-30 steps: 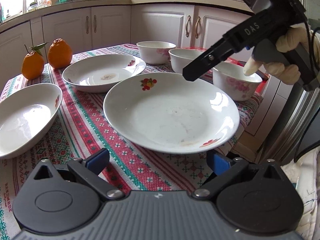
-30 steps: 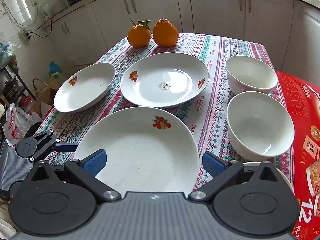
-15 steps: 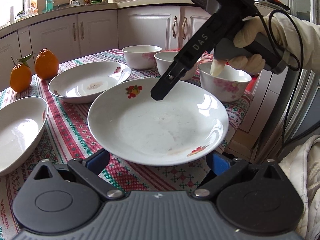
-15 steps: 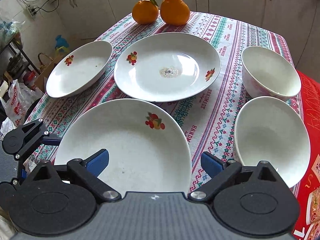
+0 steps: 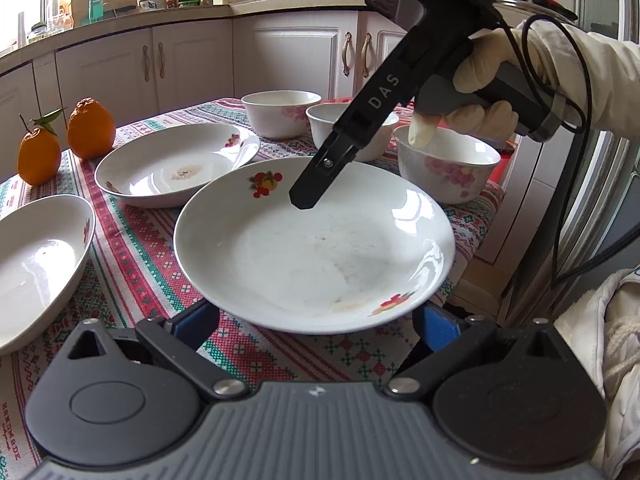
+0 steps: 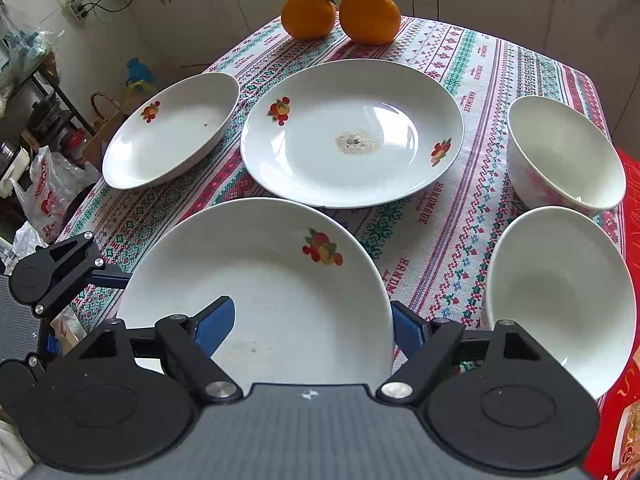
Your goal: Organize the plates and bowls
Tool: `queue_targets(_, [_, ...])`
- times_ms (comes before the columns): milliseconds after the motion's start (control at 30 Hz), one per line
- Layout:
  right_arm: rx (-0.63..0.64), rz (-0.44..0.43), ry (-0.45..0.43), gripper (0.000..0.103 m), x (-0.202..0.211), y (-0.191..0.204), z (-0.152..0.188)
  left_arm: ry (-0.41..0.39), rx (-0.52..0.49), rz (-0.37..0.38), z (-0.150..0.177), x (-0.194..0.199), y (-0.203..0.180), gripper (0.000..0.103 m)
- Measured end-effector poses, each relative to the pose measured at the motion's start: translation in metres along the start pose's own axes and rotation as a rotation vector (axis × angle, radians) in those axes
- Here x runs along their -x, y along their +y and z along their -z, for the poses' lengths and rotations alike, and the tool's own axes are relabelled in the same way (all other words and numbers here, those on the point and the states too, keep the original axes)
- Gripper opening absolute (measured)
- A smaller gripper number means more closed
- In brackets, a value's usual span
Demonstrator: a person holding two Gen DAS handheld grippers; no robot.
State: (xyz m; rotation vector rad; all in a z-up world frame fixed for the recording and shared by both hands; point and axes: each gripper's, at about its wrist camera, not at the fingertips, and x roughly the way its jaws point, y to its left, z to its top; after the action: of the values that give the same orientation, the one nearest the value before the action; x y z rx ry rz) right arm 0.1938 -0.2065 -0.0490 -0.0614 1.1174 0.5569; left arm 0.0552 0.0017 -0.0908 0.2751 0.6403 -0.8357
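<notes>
The near white plate (image 6: 280,280) with fruit prints lies on the tablecloth closest to both grippers. My right gripper (image 6: 310,324) straddles its rim: the left pad (image 6: 216,324) hangs over the inside, the right pad (image 6: 404,328) sits outside the edge. Its jaws are closing and neither pad touches the rim. In the left wrist view one right finger (image 5: 316,184) points down into that plate (image 5: 312,248). My left gripper (image 5: 316,320) is open, and the plate's near rim overhangs its blue pads. A second plate (image 6: 352,132) and a deeper plate (image 6: 168,132) lie beyond.
Two white bowls (image 6: 564,152) (image 6: 560,292) stand on the right, with a third bowl (image 5: 448,168) under the gloved hand (image 5: 480,80). Two oranges (image 6: 340,12) sit at the far edge. A red box (image 6: 628,320) lies at the table's right side.
The right gripper came down and forward over the near plate, and its jaws narrowed around the rim. The left gripper stayed in place, open.
</notes>
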Motion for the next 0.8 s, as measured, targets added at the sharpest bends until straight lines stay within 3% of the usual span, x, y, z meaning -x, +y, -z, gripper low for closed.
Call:
queue_targets(433, [-0.026, -0.06, 0.033, 0.087, -0.013, 0.002, -0.008, 0.013, 0.009, 0.01, 0.003, 0.006, 0.008, 0.102])
queue_targets(800, [-0.015, -0.063, 0.035, 0.087, -0.015, 0.003, -0.007, 0.007, 0.022, 0.022, 0.005, 0.006, 0.009, 0.101])
